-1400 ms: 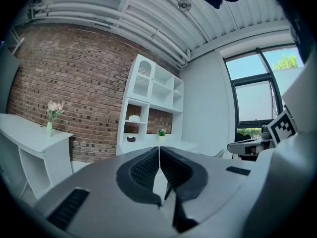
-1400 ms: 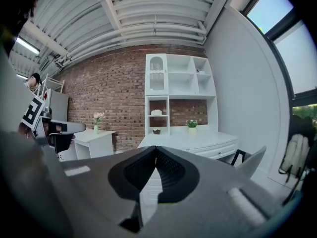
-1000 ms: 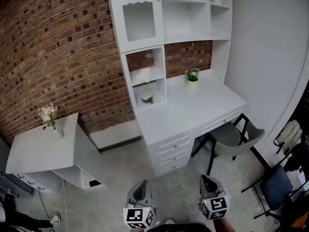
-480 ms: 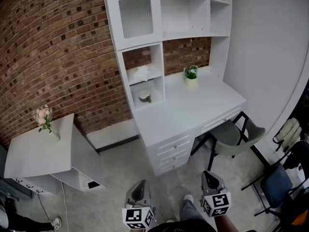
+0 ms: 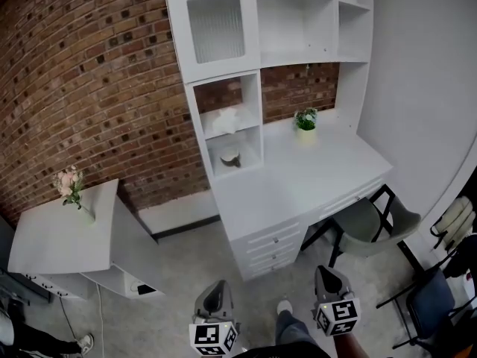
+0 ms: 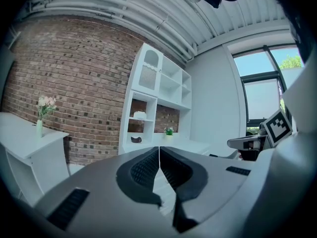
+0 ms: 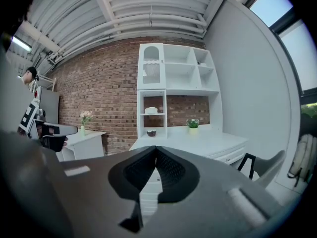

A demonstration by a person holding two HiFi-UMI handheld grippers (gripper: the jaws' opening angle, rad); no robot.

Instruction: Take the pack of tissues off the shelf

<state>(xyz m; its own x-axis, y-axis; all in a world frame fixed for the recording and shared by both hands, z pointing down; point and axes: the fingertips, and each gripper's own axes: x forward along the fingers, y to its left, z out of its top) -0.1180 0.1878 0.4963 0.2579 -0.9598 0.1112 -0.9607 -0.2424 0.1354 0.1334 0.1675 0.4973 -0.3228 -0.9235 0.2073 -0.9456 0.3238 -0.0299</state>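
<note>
The pack of tissues [image 5: 225, 120] is a white bundle in the upper open cubby of the white shelf unit [image 5: 195, 110], far ahead of both grippers. It also shows small in the left gripper view [image 6: 140, 115] and the right gripper view [image 7: 151, 110]. My left gripper [image 5: 215, 295] sits at the bottom of the head view, its jaws shut with nothing between them [image 6: 159, 148]. My right gripper [image 5: 326, 277] is beside it, also shut and empty [image 7: 156, 148]. Both point level toward the desk.
A white desk [image 5: 313, 171] with drawers [image 5: 273, 241] stands under the shelves, with a small potted plant [image 5: 305, 119] on it. A dark bowl [image 5: 230, 158] sits in the lower cubby. A grey chair [image 5: 365, 218] is at the right, a side table [image 5: 52, 233] with flowers [image 5: 68, 183] at the left.
The person has stepped toward the desk: a leg and shoe came into view between the grippers. The shelf unit has shifted slightly right in the head view. Both grippers stay shut.
</note>
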